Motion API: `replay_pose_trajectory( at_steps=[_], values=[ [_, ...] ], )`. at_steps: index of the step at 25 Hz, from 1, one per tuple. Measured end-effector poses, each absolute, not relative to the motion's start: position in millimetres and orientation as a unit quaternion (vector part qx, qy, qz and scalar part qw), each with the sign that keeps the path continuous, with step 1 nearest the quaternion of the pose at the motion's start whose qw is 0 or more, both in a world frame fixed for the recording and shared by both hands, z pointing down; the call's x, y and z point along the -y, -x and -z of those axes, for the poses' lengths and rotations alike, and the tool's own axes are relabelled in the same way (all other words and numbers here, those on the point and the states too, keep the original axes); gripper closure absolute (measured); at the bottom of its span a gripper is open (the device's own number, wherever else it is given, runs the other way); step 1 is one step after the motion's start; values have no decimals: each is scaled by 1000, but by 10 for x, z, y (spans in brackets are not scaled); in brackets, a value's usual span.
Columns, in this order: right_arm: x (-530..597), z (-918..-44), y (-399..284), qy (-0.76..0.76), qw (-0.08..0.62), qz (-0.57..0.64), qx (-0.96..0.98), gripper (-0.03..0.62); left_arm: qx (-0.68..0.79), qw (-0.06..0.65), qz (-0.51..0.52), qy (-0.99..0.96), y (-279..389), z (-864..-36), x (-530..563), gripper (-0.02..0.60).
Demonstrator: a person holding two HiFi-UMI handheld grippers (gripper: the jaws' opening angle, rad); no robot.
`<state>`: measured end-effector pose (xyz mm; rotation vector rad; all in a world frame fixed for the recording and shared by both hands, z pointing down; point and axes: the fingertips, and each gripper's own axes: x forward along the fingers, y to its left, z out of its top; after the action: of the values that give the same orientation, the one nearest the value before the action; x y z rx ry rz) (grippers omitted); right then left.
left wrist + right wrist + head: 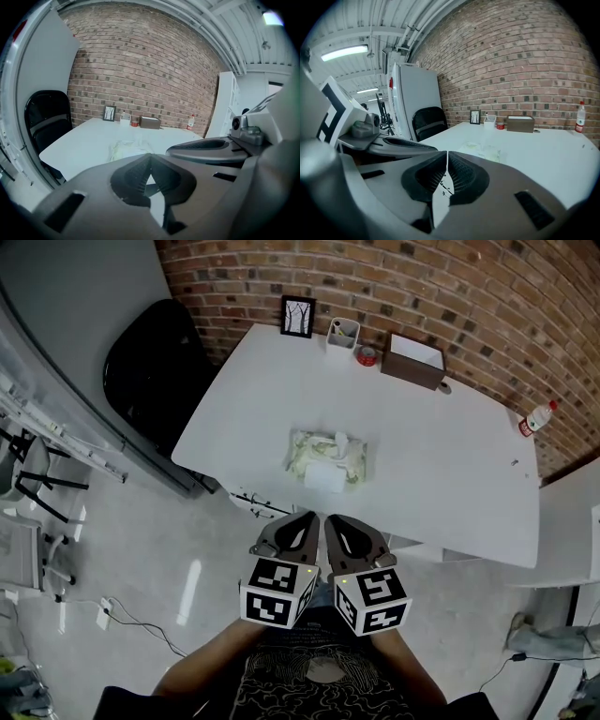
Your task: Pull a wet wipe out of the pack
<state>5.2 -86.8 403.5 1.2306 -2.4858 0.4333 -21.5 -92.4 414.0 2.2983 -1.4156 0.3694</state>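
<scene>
Both tongs sit closest to us: left tongs (pixel 302 521) and right tongs (pixel 339 523), side by side, each closed on nothing, held short of the desk (pixel 450 474). We judge this a ready pose before the reach. The wipe pack (pixel 325 456) lies flat mid-desk, well apart from them, with white material showing on top. A frame (pixel 298 316), cup (pixel 343 332) and brown box (pixel 412 360) line the far edge, leaving the approach free.

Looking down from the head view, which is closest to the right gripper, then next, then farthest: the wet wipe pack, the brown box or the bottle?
From the right gripper:
1. wet wipe pack, mid-table, just ahead.
2. brown box, at the far edge by the brick wall.
3. bottle, at the far right end.
</scene>
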Motion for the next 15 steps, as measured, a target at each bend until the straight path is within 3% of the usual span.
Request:
replay_pose_trajectory(
  at_steps=[15],
  values=[
    [1740, -4301, -94, -445, 195, -174, 856, 573, 495, 220, -151, -827, 169, -4332, 1781, 571]
  ],
)
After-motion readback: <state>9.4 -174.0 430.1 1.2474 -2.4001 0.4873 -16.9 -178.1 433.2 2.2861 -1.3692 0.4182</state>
